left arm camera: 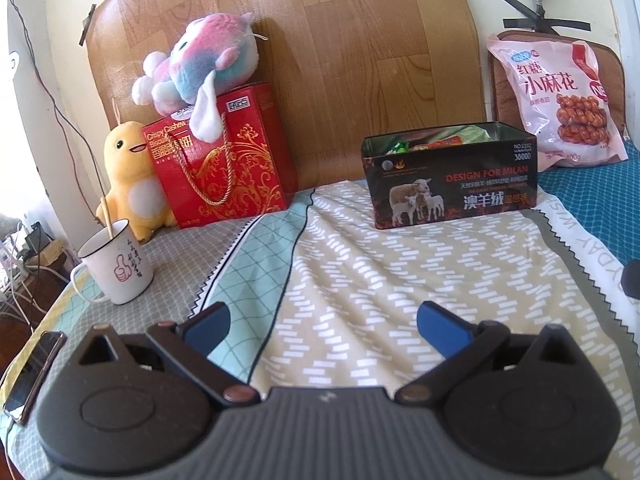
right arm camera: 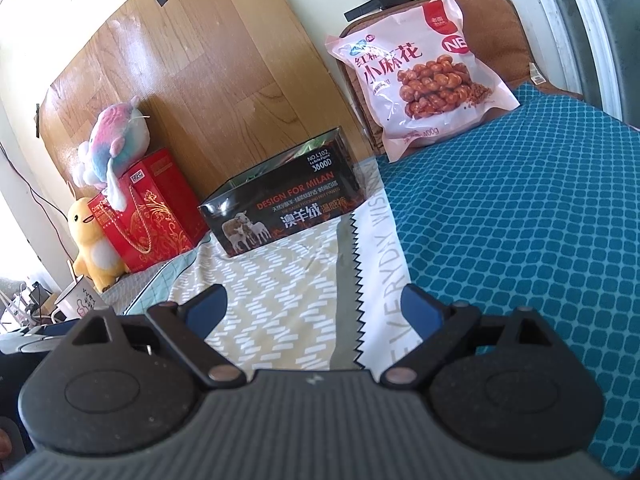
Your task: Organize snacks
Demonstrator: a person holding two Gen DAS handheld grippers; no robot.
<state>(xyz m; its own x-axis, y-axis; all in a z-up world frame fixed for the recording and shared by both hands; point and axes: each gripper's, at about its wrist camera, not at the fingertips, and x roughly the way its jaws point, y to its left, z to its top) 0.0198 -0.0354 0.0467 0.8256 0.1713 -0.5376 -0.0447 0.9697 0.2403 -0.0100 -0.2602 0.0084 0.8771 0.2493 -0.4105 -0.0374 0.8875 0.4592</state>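
Nearest to the cameras, the left gripper (left arm camera: 324, 324) is held low over the patterned bed sheet (left arm camera: 360, 264), and its two blue fingers (left arm camera: 208, 326) are spread wide apart with nothing between them. The right gripper (right arm camera: 316, 312) is held the same way, tipped a little to one side, with its blue fingers (right arm camera: 420, 312) wide apart and nothing held. Both are pointed toward the far end of the bed, and nothing is touched by either one. No loose snacks are seen on the sheet in front of them. Off to the left, a white mug (left arm camera: 116, 268) with a stick in it is seen, and a phone (left arm camera: 32, 372) is laid at the sheet's edge. Farther away, in the middle, a black tin box (left arm camera: 452, 176) with sheep painted on it is set on the sheet with no lid on. Some snack packets (left arm camera: 440, 140) are seen inside it, so part of the job seems to be done. How full the box is cannot be told. Behind it and to the right, a big pink snack bag (left arm camera: 556, 104) is leaned against a brown cushion (right arm camera: 496, 32), well apart from the box, on a blue mat (right arm camera: 520, 208). It is likely the one thing left to be tidied. Far off to the left, a red gift box (left arm camera: 228, 160) is stood against the wooden board (left arm camera: 340, 60), with a colourful plush toy (left arm camera: 200, 60) on top and a yellow plush toy (left arm camera: 128, 180) beside it.
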